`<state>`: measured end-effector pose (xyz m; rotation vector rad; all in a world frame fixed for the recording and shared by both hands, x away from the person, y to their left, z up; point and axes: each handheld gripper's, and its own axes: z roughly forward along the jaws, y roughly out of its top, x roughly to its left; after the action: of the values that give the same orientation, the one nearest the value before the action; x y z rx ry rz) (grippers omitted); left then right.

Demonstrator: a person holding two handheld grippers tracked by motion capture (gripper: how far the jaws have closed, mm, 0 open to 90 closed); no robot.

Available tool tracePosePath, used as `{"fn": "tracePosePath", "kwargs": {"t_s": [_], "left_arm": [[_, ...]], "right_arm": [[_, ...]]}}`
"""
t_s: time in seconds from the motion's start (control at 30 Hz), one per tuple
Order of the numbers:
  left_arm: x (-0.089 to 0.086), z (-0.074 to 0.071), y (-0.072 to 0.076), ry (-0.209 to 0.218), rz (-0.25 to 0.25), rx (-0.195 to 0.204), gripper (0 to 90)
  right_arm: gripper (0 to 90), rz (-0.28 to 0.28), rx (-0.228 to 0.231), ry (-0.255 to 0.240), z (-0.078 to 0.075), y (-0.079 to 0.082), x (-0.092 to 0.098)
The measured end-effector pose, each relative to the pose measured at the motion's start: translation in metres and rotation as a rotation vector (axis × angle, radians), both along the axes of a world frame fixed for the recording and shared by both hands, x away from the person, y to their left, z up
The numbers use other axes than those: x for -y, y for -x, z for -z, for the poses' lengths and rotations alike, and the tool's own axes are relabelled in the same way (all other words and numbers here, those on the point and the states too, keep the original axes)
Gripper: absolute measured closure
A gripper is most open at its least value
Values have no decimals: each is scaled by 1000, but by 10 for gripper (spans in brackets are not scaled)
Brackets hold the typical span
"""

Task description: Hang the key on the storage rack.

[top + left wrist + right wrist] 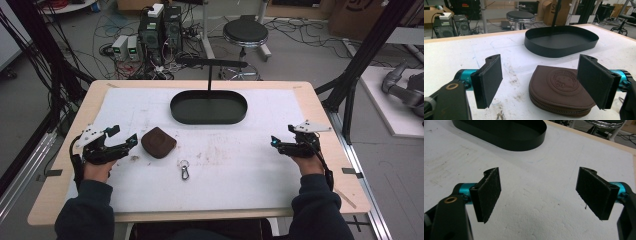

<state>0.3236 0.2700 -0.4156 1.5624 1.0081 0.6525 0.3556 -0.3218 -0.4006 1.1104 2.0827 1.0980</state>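
— One brown zipped pouch [560, 91] is seen lying flat on the white mat [250, 165], just ahead of the wide-spread left gripper [131, 140]; nothing is clasped.

— And beyond?

— Nothing is held in the black oval tray [208, 106]; the right gripper [275, 142] is likewise spread over bare mat.

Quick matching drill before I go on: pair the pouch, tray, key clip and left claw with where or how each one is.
1 brown zip pouch
2 black oval tray
3 key clip
4 left claw

A at the table's far middle
B open, just left of the pouch
C nearest the person, mid-table
D lying flat before the left claw

Pairs: 1-D, 2-A, 3-C, 4-B
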Motion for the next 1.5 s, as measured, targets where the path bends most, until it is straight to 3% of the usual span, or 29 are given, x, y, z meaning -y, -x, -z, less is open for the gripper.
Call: {"fn": "tracePosePath", "kwargs": {"t_s": [0.43, 0.57, 0.77, 0.93, 0.97, 1.0, 1.1, 1.17, 1.3, 1.37, 1.47, 1.5], "left_arm": [[4, 0, -1, 3, 7, -14, 212], [7, 0, 1, -14, 14, -16, 246], [19, -1, 0, -30, 59, -30, 248], [37, -2, 2, -37, 135, -54, 249], [37, -2, 2, -37, 135, -54, 267], [41, -2, 3, -26, 170, -72, 303], [49, -1, 3, -13, 211, -96, 367], [53, 0, 2, -21, 226, -105, 384], [77, 7, 1, -75, 321, -159, 426], [81, 9, 0, -79, 334, -170, 432], [94, 15, -2, -94, 378, -233, 432], [94, 15, -2, -94, 378, -233, 433]], "right_arm": [[205, -5, -6, -1, 2, 0, 0], [205, -5, -3, 0, 2, 0, -1], [206, -8, -6, 10, 2, 1, -2], [207, -9, 1, 16, 0, 4, -3], [207, -8, 0, 14, -1, 5, -4], [207, -11, 3, 17, -1, 5, -4], [207, -14, 0, 18, -1, 5, -6], [207, -21, -2, 27, 0, 5, -6], [207, -21, -4, 27, 0, 6, -5], [207, -17, -6, 25, 1, 6, -4], [207, -17, -11, 25, 2, 5, -3], [207, -18, -14, 26, 2, 5, -4]]}}
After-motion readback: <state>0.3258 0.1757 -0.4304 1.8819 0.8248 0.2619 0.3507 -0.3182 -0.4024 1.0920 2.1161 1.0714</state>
